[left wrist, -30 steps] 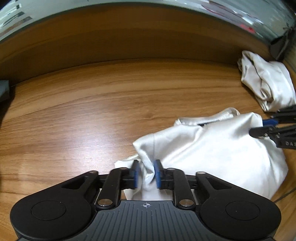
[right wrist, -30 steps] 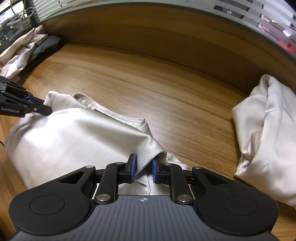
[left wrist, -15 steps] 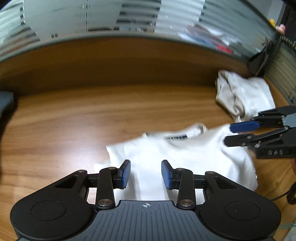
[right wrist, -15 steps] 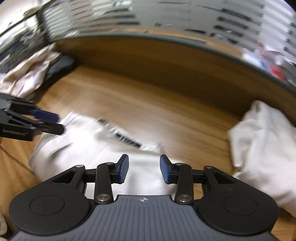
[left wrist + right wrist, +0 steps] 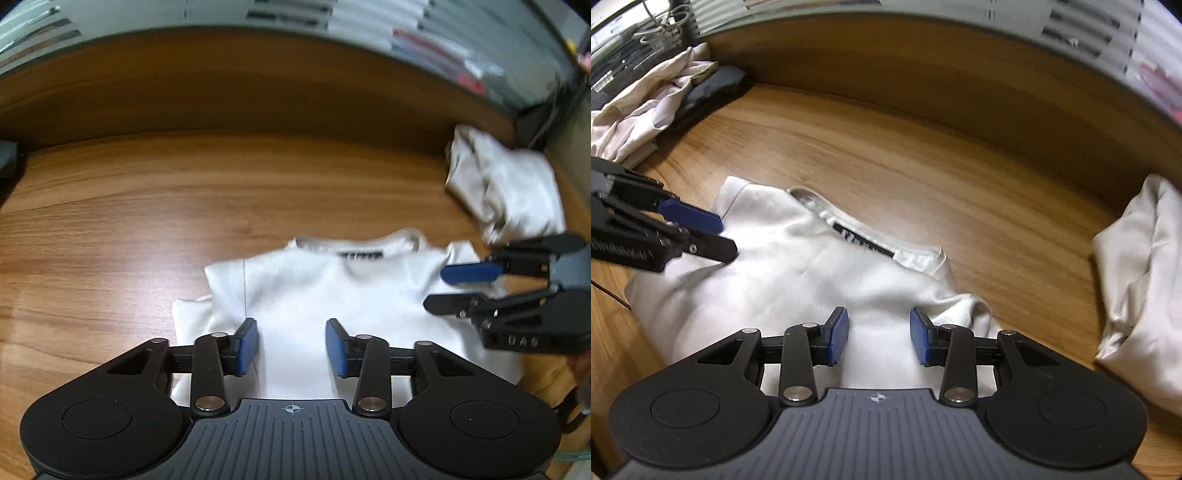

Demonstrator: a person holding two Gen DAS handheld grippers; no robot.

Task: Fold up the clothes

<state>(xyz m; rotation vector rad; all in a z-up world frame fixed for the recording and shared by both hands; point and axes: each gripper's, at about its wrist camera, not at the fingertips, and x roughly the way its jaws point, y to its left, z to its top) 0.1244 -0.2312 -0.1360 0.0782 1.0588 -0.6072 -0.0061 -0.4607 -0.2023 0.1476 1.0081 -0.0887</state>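
Note:
A white T-shirt [image 5: 325,288] lies folded flat on the wooden table, collar and black neck label on its far side; in the right wrist view the same shirt [image 5: 812,273] fills the middle. My left gripper [image 5: 291,345] hovers over the shirt's near left part, its jaws opening, nothing pinched between the blue pads. My right gripper [image 5: 879,338] stands open over the shirt's near right part, pads off the cloth. Each gripper shows in the other's view: the right gripper [image 5: 465,290] at the shirt's right edge, the left gripper [image 5: 713,236] at its left edge.
A folded cream garment [image 5: 506,188] lies on the table to the right of the shirt, also seen as a cream garment [image 5: 1141,280] in the right wrist view. Crumpled light and dark clothes [image 5: 653,107] pile at the far left. A raised wooden wall [image 5: 258,85] bounds the table's back.
Both grippers let go of the shirt's cloth and opened. The bunched shirt dropped and now lies flat. Both hands drew back and up a little.

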